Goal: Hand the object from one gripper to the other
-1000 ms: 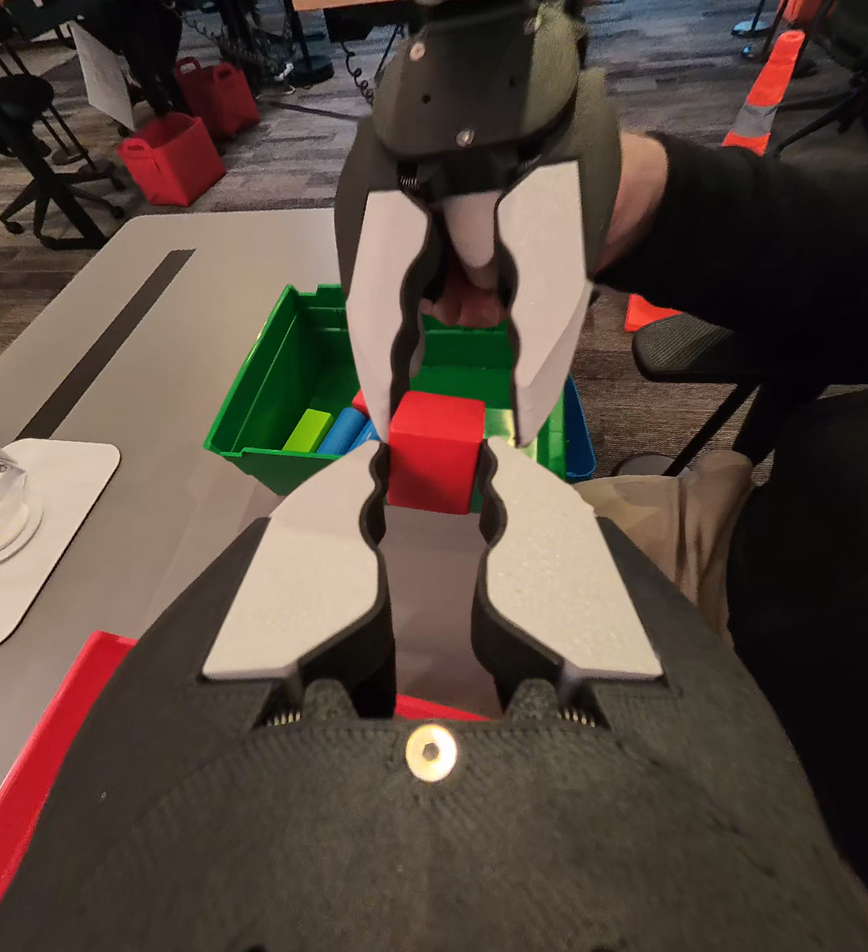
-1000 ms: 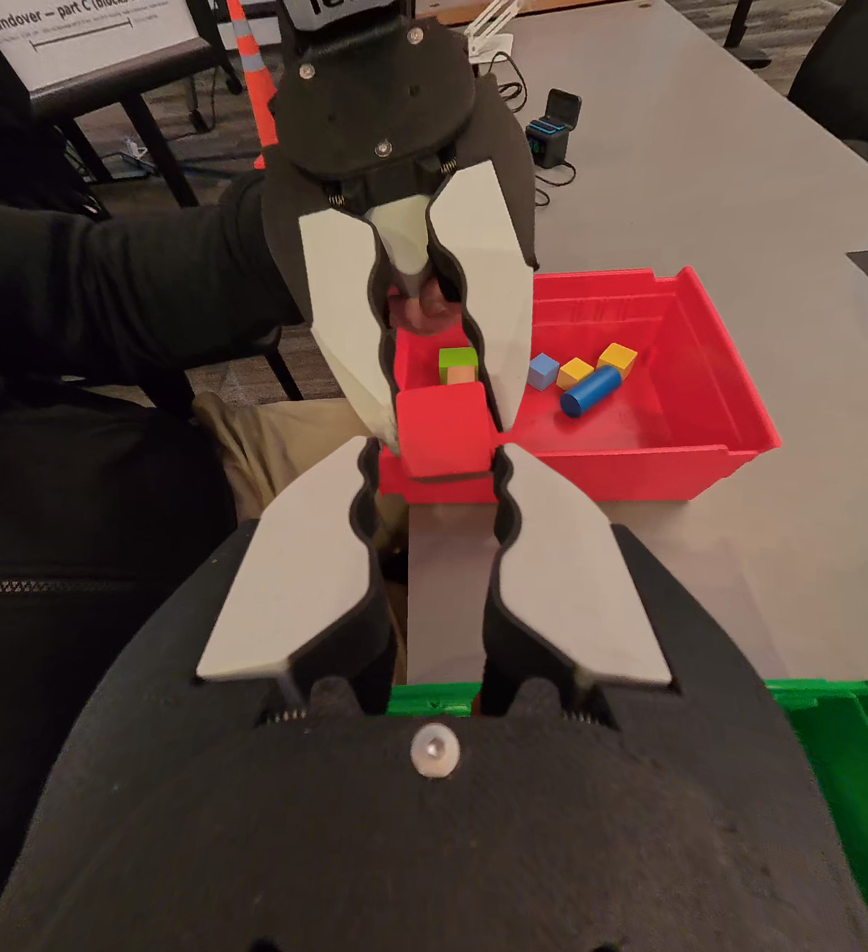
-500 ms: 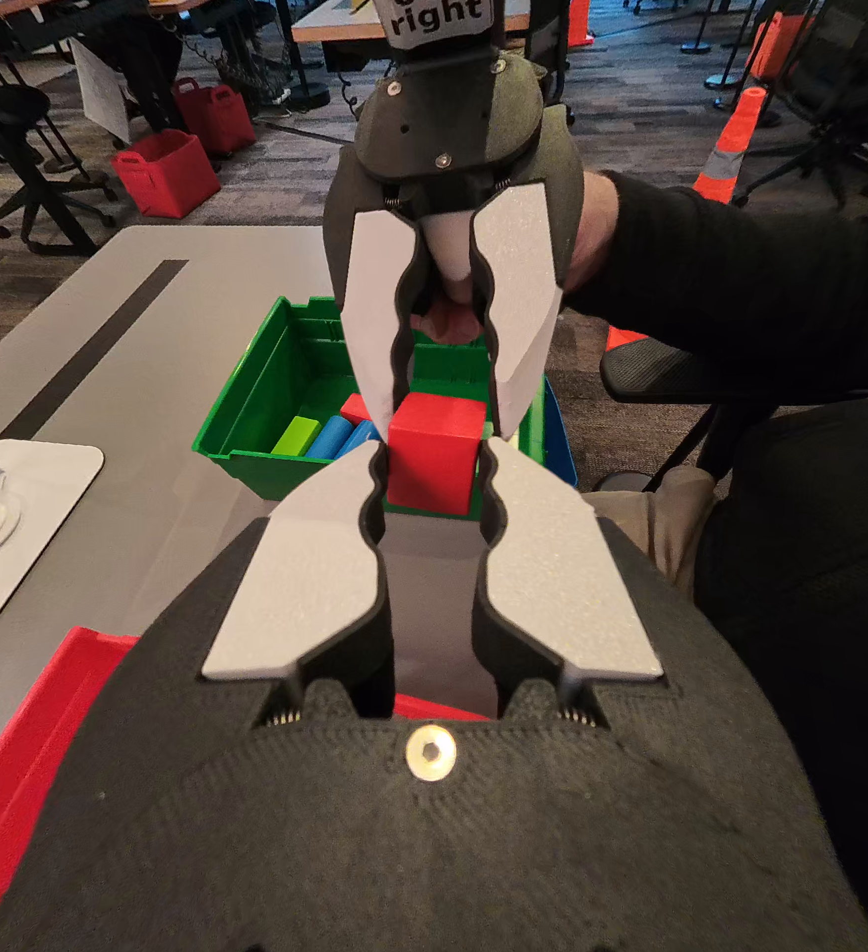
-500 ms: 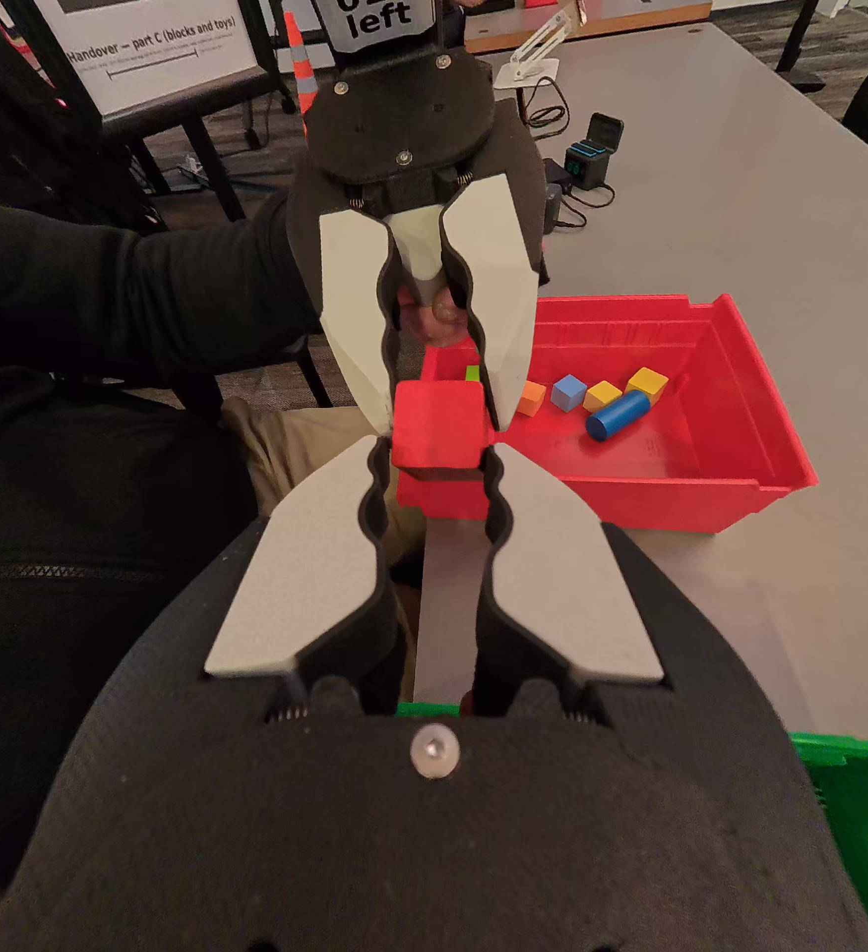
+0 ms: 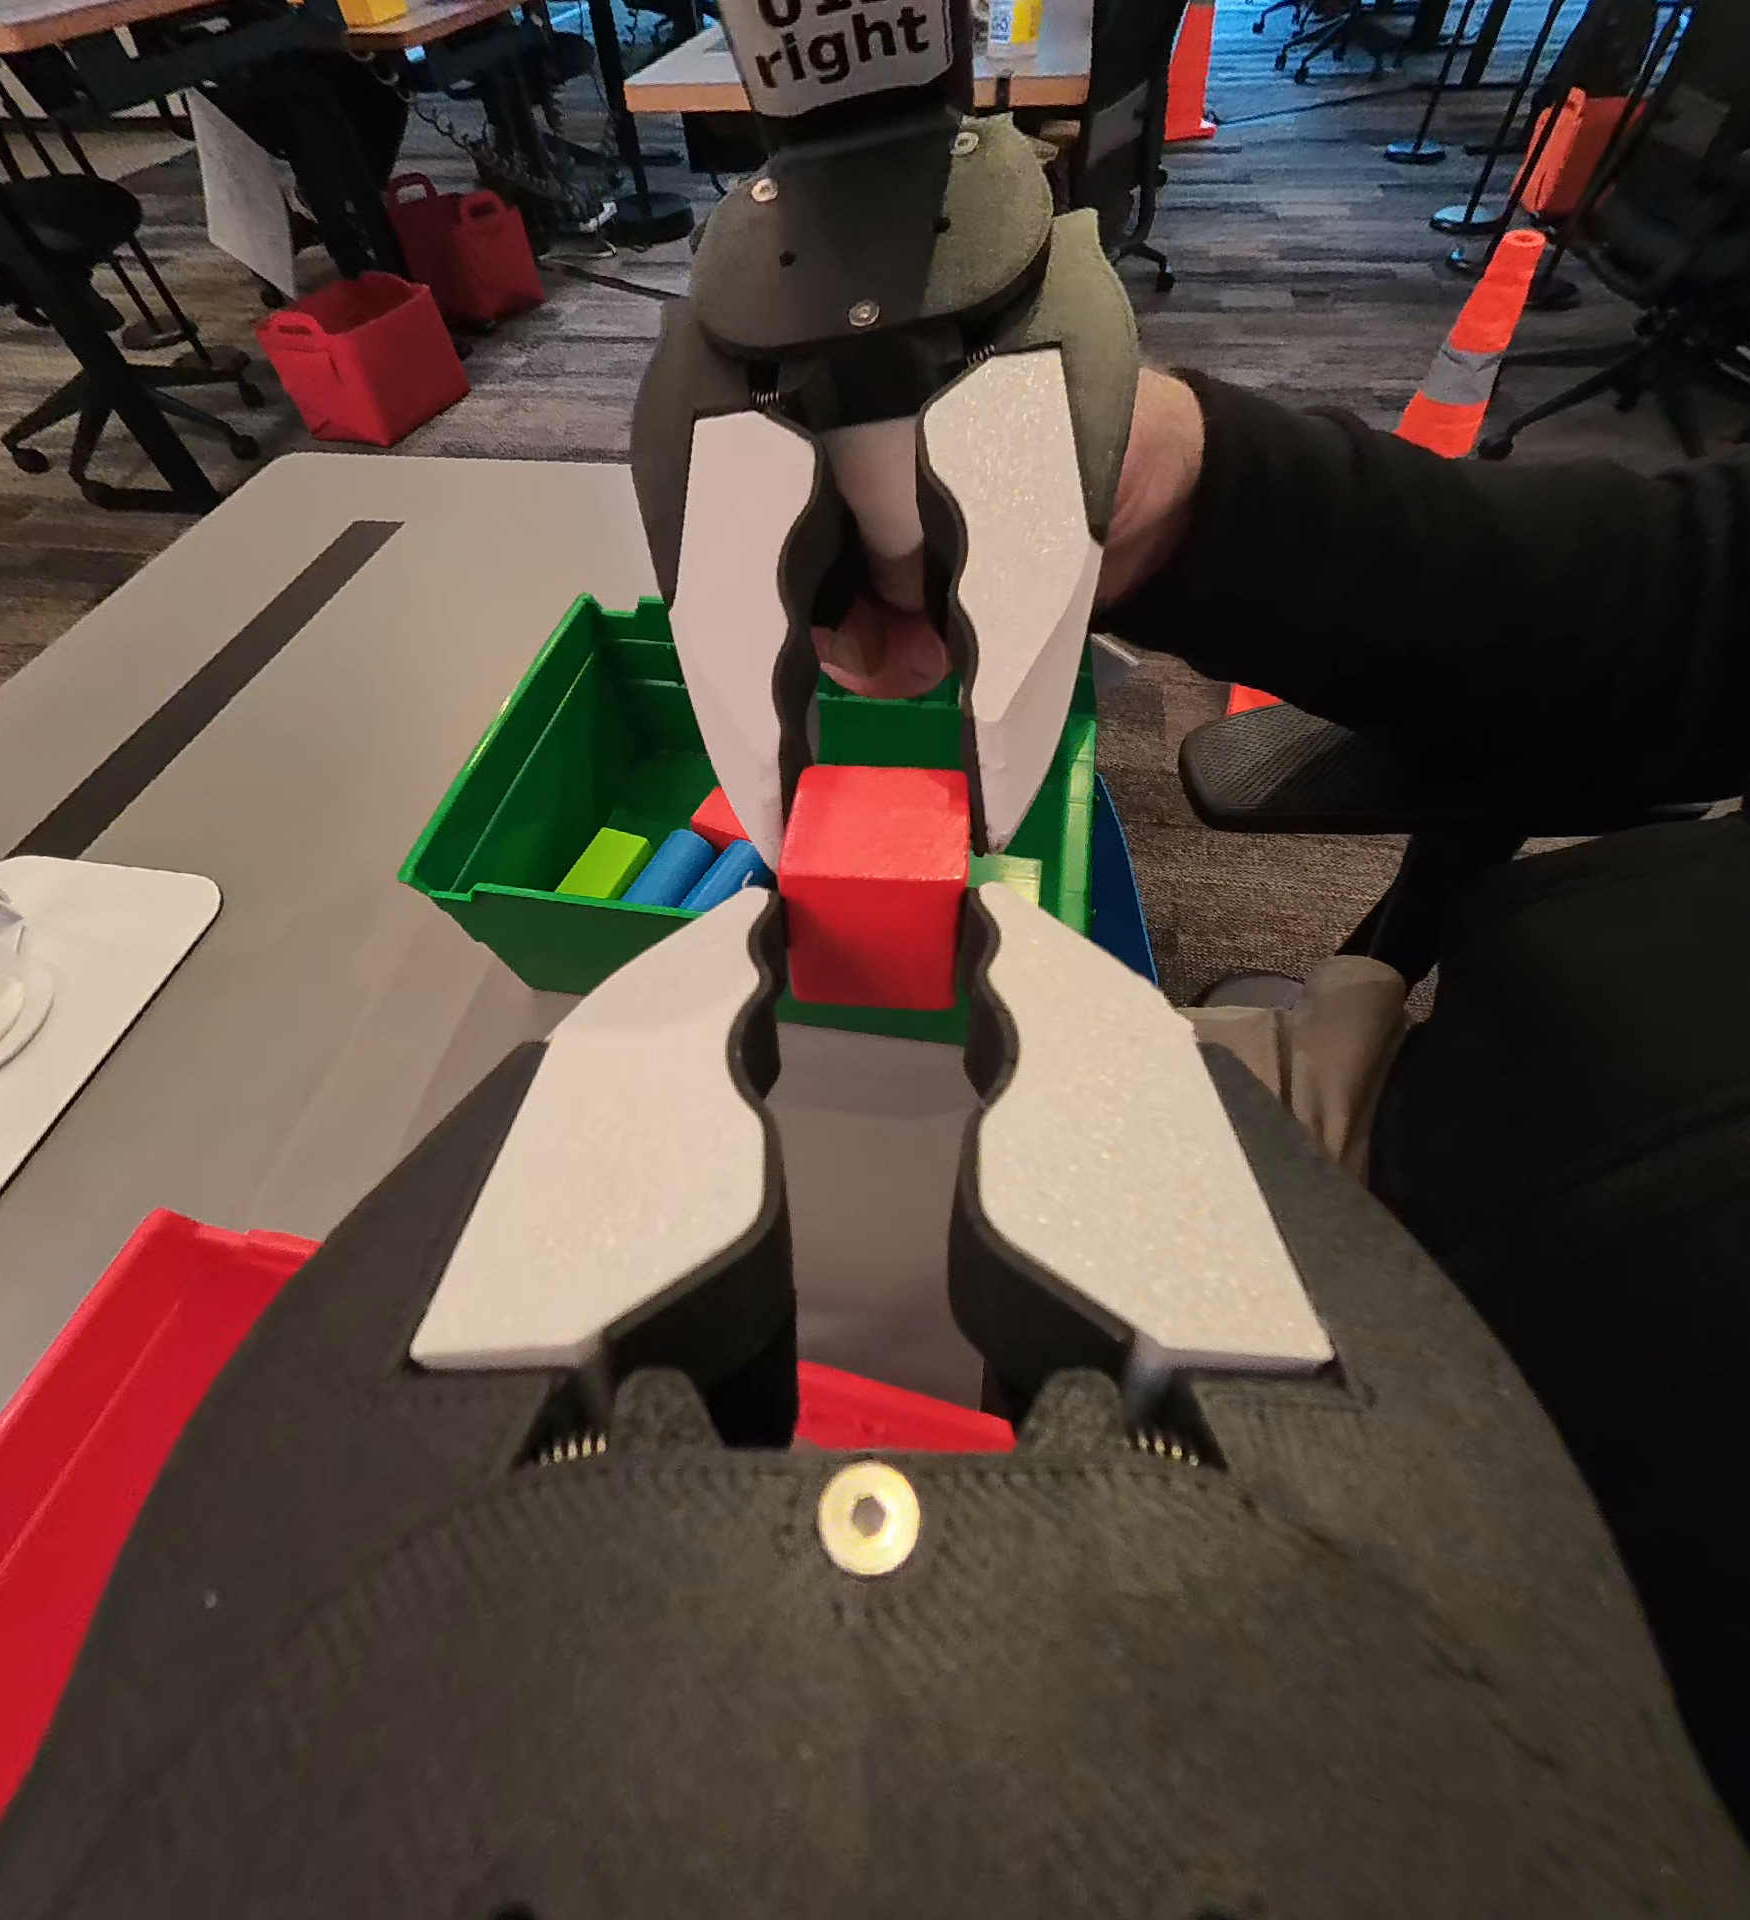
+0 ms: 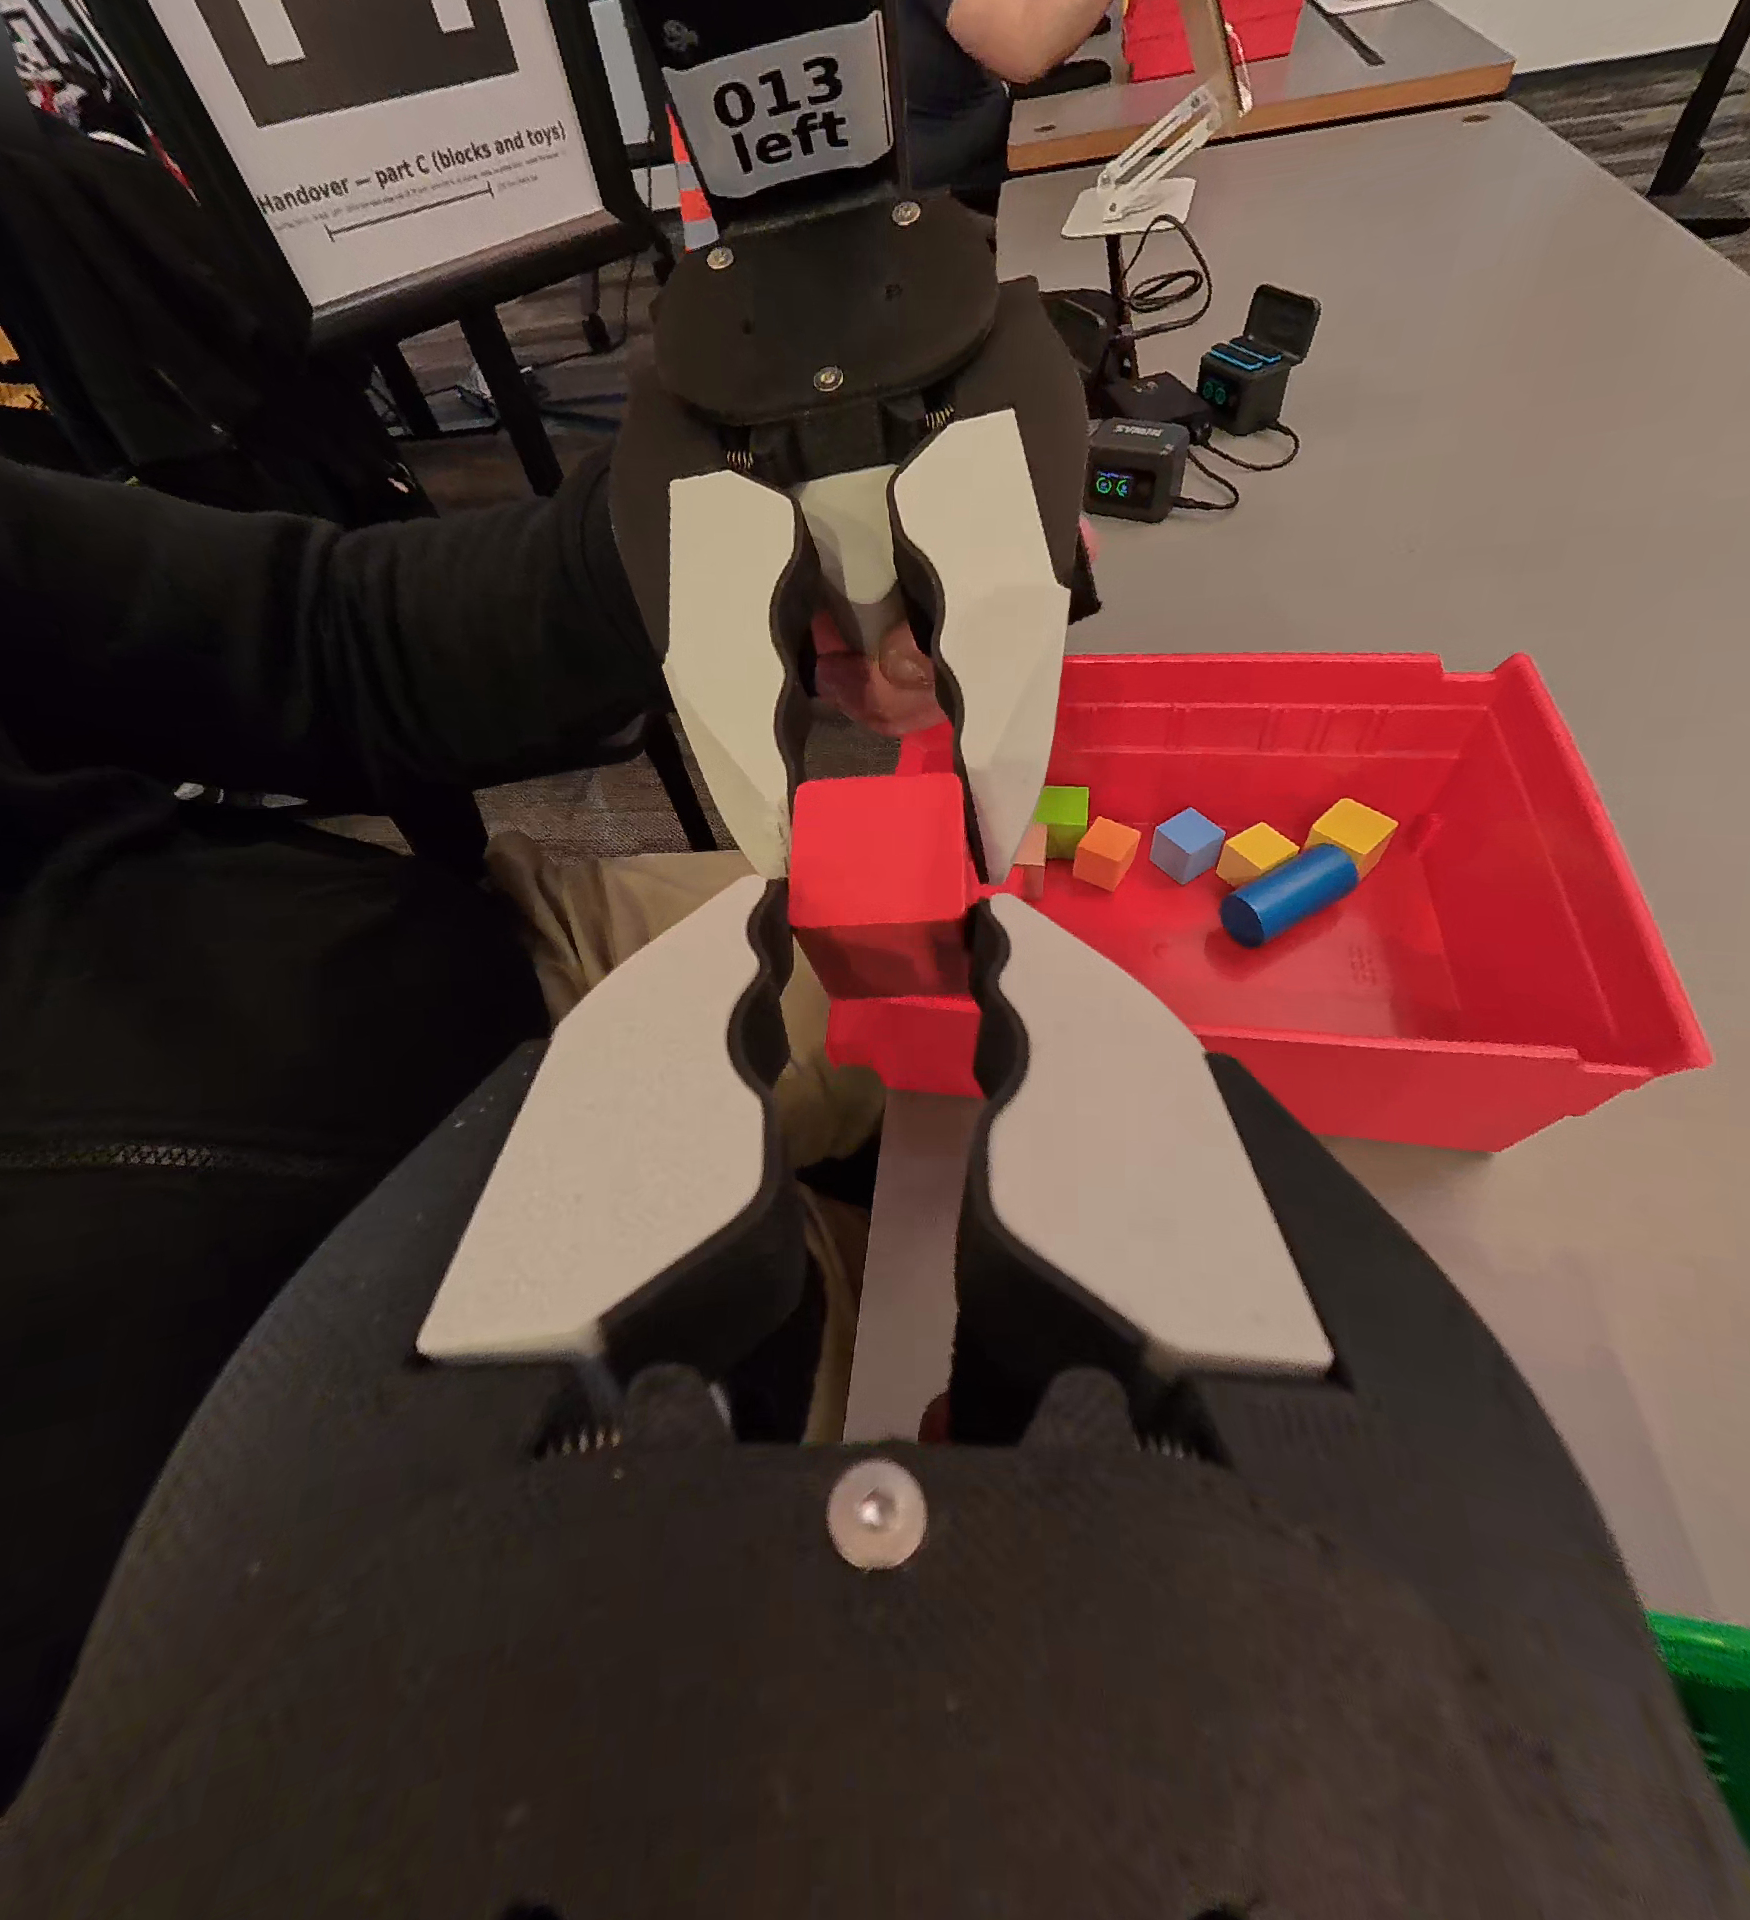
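Smooth red cube (image 5: 873,902) pinched between both grippers' wavy-edged fingers (image 5: 642,1132). Left gripper (image 5: 869,914) clamped on it; right gripper (image 6: 876,914) likewise. Cube's underside hidden.

The cube (image 5: 871,894) was plain red; one bin (image 5: 538,821) green, the other (image 6: 1473,1049) red — the tabletop (image 5: 351,644) grey with a black stripe (image 5: 216,675); black grippers bore pale grey plates.

left tool (image 5: 871,914): black textured body, grey wavy-edged fingers, silver hex screw
right tool (image 6: 876,914): same build
sleeves (image 5: 1473,582): black
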### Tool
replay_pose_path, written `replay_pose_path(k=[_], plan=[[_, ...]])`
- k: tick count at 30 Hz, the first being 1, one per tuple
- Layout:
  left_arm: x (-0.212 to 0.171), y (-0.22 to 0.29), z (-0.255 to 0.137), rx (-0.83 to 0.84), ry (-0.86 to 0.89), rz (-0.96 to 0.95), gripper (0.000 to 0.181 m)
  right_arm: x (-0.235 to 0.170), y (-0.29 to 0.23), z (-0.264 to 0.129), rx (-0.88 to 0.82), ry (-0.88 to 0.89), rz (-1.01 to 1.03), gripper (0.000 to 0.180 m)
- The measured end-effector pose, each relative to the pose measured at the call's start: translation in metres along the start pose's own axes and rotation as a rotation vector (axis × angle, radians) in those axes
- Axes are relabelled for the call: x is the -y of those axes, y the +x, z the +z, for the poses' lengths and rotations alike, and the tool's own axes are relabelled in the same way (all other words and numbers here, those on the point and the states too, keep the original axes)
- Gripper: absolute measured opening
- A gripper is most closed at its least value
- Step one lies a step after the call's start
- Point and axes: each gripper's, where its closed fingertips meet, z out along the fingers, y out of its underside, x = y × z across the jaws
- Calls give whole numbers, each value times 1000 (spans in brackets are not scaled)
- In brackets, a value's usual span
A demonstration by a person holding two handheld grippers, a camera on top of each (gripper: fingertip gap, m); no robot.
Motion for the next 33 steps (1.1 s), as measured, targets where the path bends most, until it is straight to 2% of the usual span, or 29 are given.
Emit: replay_pose_path(k=[14, 23, 29, 33], plan=[[0, -3, -5, 18, 12, -12, 37, 4, 2, -2, 5, 20, 7, 32], [4, -3, -2, 15, 19, -8, 40, 2, 8, -21, -44, 15, 21, 32], [5, -6, 1, 10, 23, -9, 40, -8, 24, -56, -160, 0, 51, 32], [7, -7, 3, 6, 16, 4, 40, -43, 48, -87, -343, -163, 83, 32]])
